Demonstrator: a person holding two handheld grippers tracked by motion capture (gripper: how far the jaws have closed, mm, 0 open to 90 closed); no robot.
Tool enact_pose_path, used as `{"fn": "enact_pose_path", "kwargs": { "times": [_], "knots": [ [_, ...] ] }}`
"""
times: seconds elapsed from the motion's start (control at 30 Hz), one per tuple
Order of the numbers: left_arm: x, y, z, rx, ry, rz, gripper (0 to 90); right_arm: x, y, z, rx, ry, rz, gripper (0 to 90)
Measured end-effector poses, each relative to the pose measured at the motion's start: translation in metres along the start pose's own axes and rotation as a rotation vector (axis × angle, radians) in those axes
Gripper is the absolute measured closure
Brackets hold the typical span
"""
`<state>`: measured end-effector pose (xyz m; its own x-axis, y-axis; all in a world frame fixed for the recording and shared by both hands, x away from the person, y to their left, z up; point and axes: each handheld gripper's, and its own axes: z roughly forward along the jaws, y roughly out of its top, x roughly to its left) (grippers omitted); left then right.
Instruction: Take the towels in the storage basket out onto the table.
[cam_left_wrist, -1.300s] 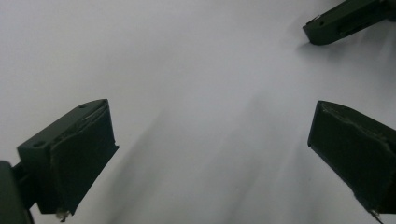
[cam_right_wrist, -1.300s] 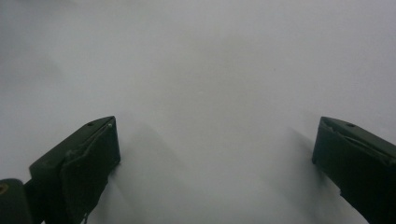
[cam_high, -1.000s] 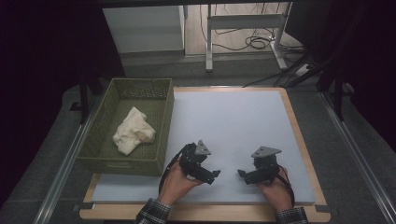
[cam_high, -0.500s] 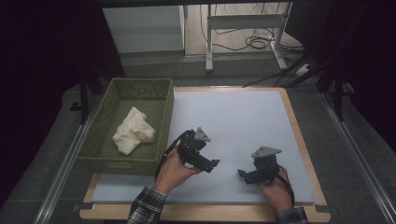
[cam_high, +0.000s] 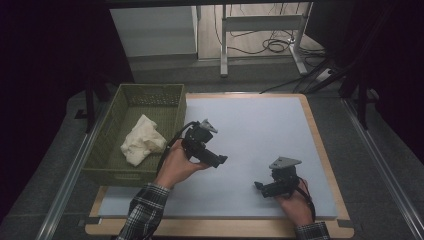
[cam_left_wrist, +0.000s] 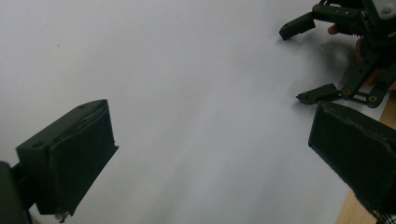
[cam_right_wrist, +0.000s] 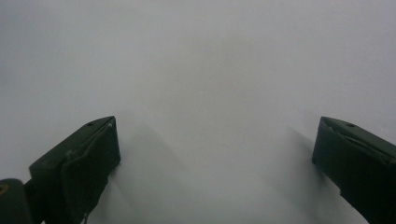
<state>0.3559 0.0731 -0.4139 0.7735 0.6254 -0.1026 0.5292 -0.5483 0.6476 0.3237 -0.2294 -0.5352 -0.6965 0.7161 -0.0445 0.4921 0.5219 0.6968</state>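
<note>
Status: no item is in either grip, so the work shown, which by appearance concerns the cloth (cam_high: 142, 145) in the basket (cam_high: 114, 172), is judged to be at its very beginning or already at its end; the pictures alone do not settle which. The left gripper (cam_high: 220, 161) is held above the mat (cam_high: 260, 130), jaws spread wide with nothing between them, as the left gripper view confirms (cam_left_wrist: 205, 154). The right gripper (cam_high: 258, 186) sits low over the mat near the person's edge, jaws likewise spread wide and empty, with bare mat ahead of them in its own view (cam_right_wrist: 215, 158). The cloth, a crumpled pale bundle, lies inside the green basket on the far side of the left gripper from the right one, well apart from the right gripper and near, but not touching, the left hand (cam_high: 175, 167). The left gripper's jaws point away from the basket, toward the right gripper (cam_left_wrist: 327, 60), which appears ahead of them with its own jaws open. If the cloth is to be taken out, the remaining work is judged to be everything: turning the left gripper toward the basket, reaching in, and closing on the cloth. Obstructions: the basket wall stands between the left gripper and the cloth, so entry must be from above. The wooden table edge (cam_high: 320, 135) borders the mat beyond the right gripper.
</note>
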Motion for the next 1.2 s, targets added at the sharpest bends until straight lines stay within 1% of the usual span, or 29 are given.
{"fn": "enact_pose_path", "kwargs": {
  "times": [0.07, 0.17, 0.27, 0.4, 0.57, 0.77, 0.87, 0.93, 0.97, 1.03, 1.2],
  "knots": [
    [0.007, 0.002, -0.004, 0.006, 0.007, -0.005, 0.6, 0.000, 0.000, 0.000, 0.000, -0.001, -0.001, 1.0],
    [0.015, 0.004, -0.009, 0.026, 0.032, -0.003, 0.7, 0.000, 0.000, 0.000, 0.000, 0.000, 0.000, 1.0],
    [0.024, 0.006, -0.015, 0.026, 0.039, -0.015, 0.7, 0.000, 0.000, 0.000, 0.000, 0.000, 0.000, 1.0],
    [0.035, 0.006, -0.024, 0.030, 0.072, -0.033, 0.8, 0.000, 0.000, 0.000, 0.000, 0.000, 0.000, 1.0],
    [0.052, 0.003, -0.041, 0.031, 0.116, -0.061, 1.1, 0.000, 0.000, 0.000, 0.000, 0.000, 0.000, 1.0],
    [0.070, -0.003, -0.063, 0.021, 0.153, -0.098, 1.8, 0.000, 0.000, 0.000, 0.000, 0.000, -0.001, 1.0],
    [0.078, -0.007, -0.070, 0.022, 0.181, -0.117, 2.3, 0.000, 0.000, 0.000, 0.000, -0.001, 0.000, 1.0],
    [0.086, -0.011, -0.073, 0.027, 0.211, -0.125, 2.6, 0.000, 0.000, 0.000, 0.000, 0.000, 0.000, 1.0],
    [0.090, -0.014, -0.074, 0.028, 0.224, -0.135, 2.8, 0.000, 0.000, 0.000, 0.000, 0.000, 0.000, 1.0],
    [0.099, -0.020, -0.076, 0.033, 0.236, -0.159, 2.9, 0.000, 0.000, 0.000, -0.001, 0.000, 0.001, 1.0],
    [0.119, -0.037, -0.077, 0.043, 0.262, -0.201, 3.4, 0.000, 0.000, 0.000, 0.000, 0.000, 0.000, 1.0]
  ]
}}
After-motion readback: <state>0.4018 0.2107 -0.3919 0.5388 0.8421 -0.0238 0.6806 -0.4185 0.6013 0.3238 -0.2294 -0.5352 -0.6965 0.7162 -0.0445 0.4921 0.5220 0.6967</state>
